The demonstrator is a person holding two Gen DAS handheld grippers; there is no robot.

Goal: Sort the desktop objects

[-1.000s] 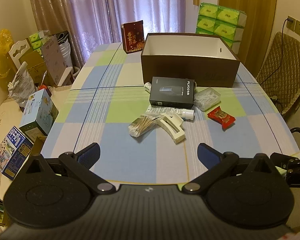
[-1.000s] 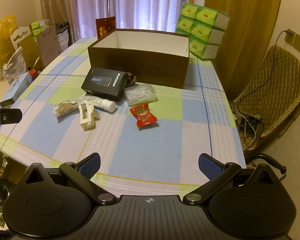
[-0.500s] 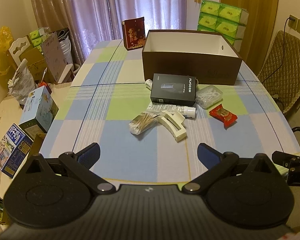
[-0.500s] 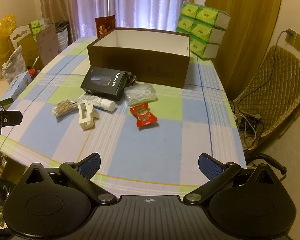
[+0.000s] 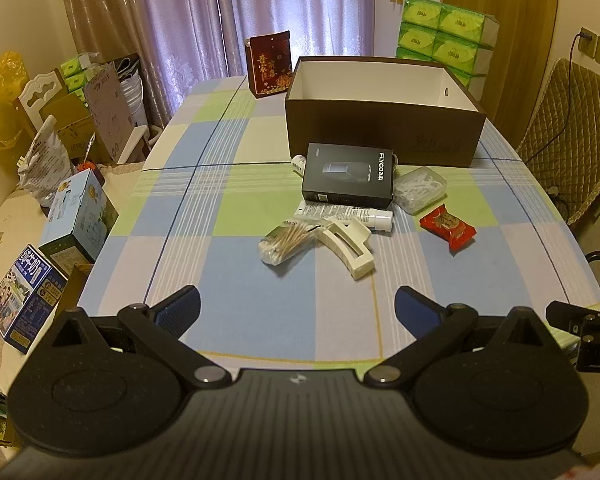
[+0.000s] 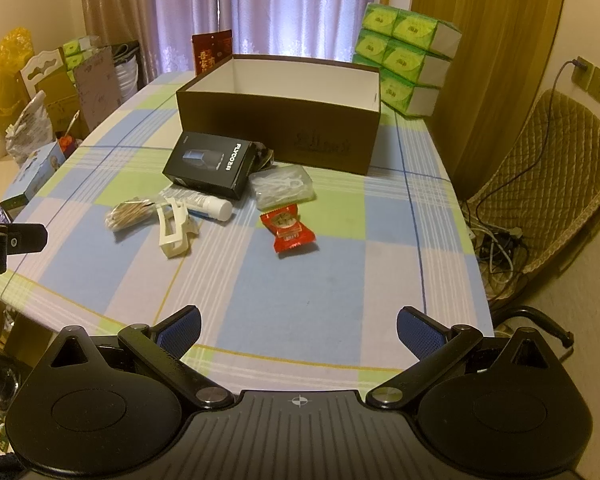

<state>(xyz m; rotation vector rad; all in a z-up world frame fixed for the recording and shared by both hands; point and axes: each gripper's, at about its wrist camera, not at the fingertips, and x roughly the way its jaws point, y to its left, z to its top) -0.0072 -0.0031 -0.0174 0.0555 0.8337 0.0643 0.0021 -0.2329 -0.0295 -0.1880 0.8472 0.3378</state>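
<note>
A cluster of small items lies mid-table in front of an open brown box (image 5: 384, 142) (image 6: 276, 136): a black FLYCO box (image 5: 348, 178) (image 6: 210, 164), a white tube (image 5: 344, 214) (image 6: 210, 204), a bag of cotton swabs (image 5: 286, 238) (image 6: 130, 214), a cream hair claw (image 5: 348, 246) (image 6: 174, 228), a clear floss-pick case (image 5: 420, 188) (image 6: 282, 186) and a red snack packet (image 5: 448, 226) (image 6: 288, 230). My left gripper (image 5: 298, 308) and right gripper (image 6: 298, 326) both hover open over the table's near edge, holding nothing.
The checked tablecloth (image 5: 228, 208) covers the table. A red gift bag (image 5: 269, 64) stands behind the brown box, green tissue packs (image 6: 408, 56) at the back right. A padded chair (image 6: 548, 184) with cables sits right; boxes and bags (image 5: 76, 216) crowd the left.
The left wrist view has shifted slightly, so the items sit a little lower and farther right in frame. The right view is almost unchanged. Both grippers stay open.
</note>
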